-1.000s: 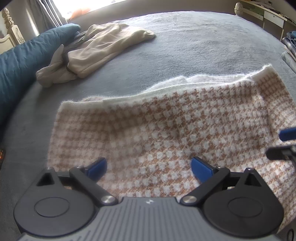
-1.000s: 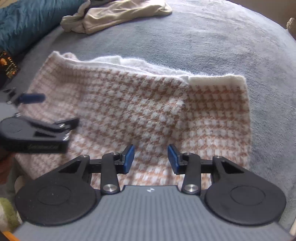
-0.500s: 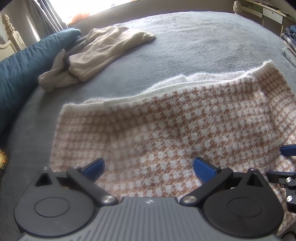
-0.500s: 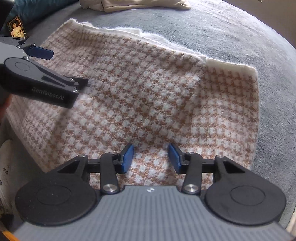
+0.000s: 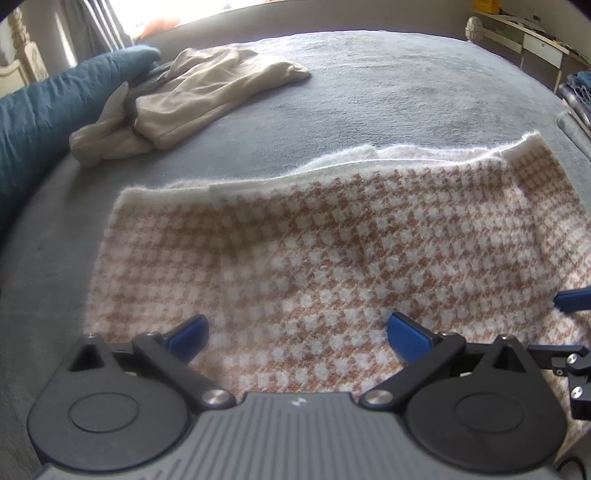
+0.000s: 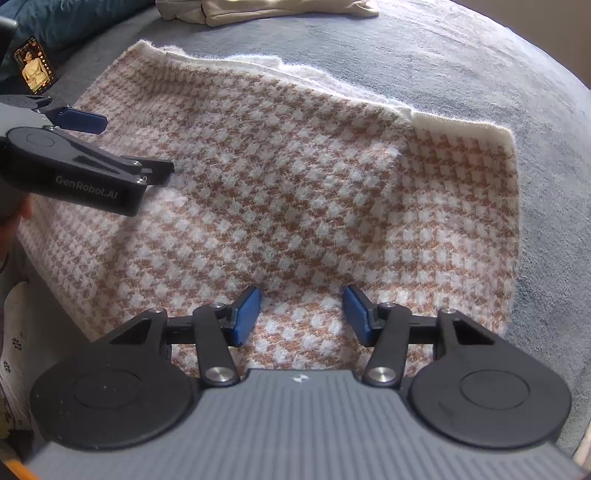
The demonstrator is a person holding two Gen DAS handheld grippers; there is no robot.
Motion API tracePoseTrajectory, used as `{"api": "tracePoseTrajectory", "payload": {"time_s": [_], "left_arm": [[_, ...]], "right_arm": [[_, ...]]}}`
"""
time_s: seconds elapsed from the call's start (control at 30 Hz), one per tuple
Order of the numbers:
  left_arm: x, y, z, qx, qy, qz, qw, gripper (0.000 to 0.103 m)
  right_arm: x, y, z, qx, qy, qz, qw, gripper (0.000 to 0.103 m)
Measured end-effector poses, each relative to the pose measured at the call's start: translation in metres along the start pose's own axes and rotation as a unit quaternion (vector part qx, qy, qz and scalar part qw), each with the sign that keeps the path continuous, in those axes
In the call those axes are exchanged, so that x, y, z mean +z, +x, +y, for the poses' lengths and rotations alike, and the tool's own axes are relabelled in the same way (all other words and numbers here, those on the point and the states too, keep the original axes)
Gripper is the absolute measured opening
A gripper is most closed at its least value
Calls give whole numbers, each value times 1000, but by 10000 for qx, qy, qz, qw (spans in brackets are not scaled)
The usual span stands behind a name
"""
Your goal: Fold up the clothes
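A brown-and-white houndstooth sweater with a white ribbed edge lies spread flat on the grey bed cover. My left gripper hovers over its near edge on the left side, jaws wide open with nothing gripped. It also shows at the left of the right wrist view as the left gripper. My right gripper is over the sweater's near edge on the right side. Its jaws are opening, with knit below the gap and the pads not pressing it. The right gripper shows only partly at the left wrist view's right edge.
A crumpled beige garment lies at the far side of the bed beside a teal pillow. A phone with a lit screen rests near the sweater's left corner. White furniture stands past the bed at the far right.
The right gripper came down closer to the sweater, and its jaws have spread wider. The left gripper has stayed almost in place, still open.
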State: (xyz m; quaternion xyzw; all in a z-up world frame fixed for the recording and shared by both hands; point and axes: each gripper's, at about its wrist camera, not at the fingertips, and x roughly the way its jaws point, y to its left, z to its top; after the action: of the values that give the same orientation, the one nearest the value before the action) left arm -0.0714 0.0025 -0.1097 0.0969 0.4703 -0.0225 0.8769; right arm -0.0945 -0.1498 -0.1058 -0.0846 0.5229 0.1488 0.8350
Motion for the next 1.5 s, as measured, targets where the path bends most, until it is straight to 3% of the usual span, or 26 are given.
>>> {"api": "tracePoseTrajectory", "payload": {"time_s": [0.47,0.67,1.5], "left_arm": [[1,3,2,-142,273,89,9995,103],[0,4,4,-179,266,65,9995,103],[-3,1,5,-272,210,12,9994,103]], "right_arm": [[3,1,-1,78,138,43,9999,62],[3,2,2,229,111,71,9997,84],[-4,2,2,513,106,-122,9986,100]]}}
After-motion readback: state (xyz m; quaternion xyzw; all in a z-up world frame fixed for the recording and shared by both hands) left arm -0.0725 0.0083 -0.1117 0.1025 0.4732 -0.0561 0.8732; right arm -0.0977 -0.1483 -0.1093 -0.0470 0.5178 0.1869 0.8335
